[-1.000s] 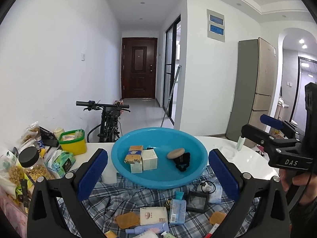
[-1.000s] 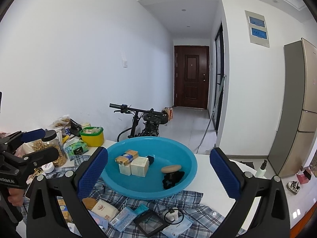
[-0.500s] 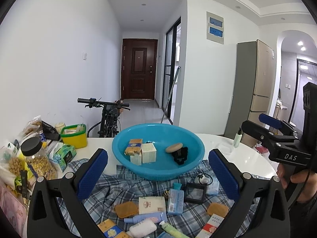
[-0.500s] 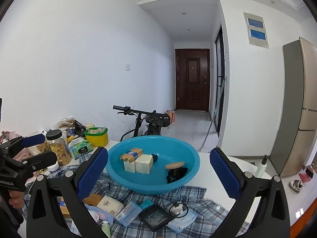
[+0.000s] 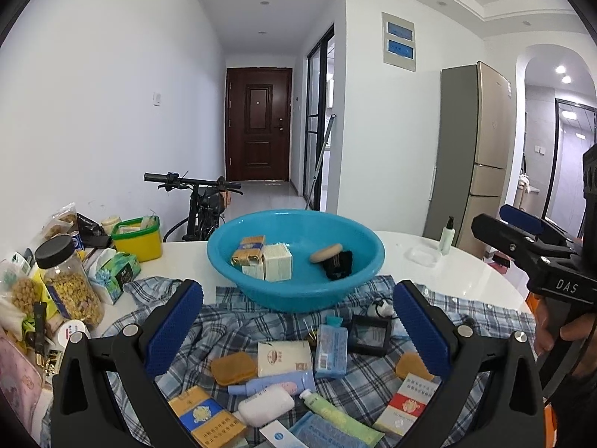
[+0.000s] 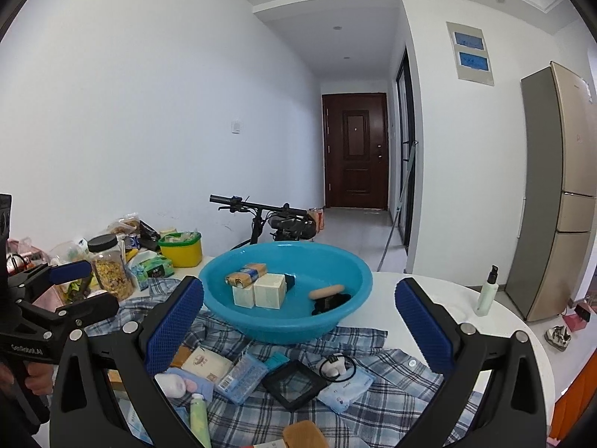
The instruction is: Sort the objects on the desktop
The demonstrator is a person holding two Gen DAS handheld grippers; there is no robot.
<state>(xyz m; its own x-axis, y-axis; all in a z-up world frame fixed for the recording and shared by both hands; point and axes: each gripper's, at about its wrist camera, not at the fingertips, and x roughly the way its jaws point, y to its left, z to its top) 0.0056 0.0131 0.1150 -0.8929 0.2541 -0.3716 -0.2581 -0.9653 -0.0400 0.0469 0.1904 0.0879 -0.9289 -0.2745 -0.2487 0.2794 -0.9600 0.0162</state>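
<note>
Both grippers, left gripper [image 5: 298, 332] and right gripper [image 6: 298, 330], hover with jaws spread and empty above the clutter on the plaid cloth [image 5: 238, 324], lower frame; blue basin [image 5: 294, 257], centre, likely the collecting bin.

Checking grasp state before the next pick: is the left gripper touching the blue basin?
Apart. The left wrist view shows the left gripper open and empty, with plaid cloth visible between its fingertips and the blue basin.

box labels [image 5: 285, 358] unreadable | gold-blue pack [image 5: 209, 420] cut by left claw's finger | bicycle [image 6: 276, 224] behind basin
</note>
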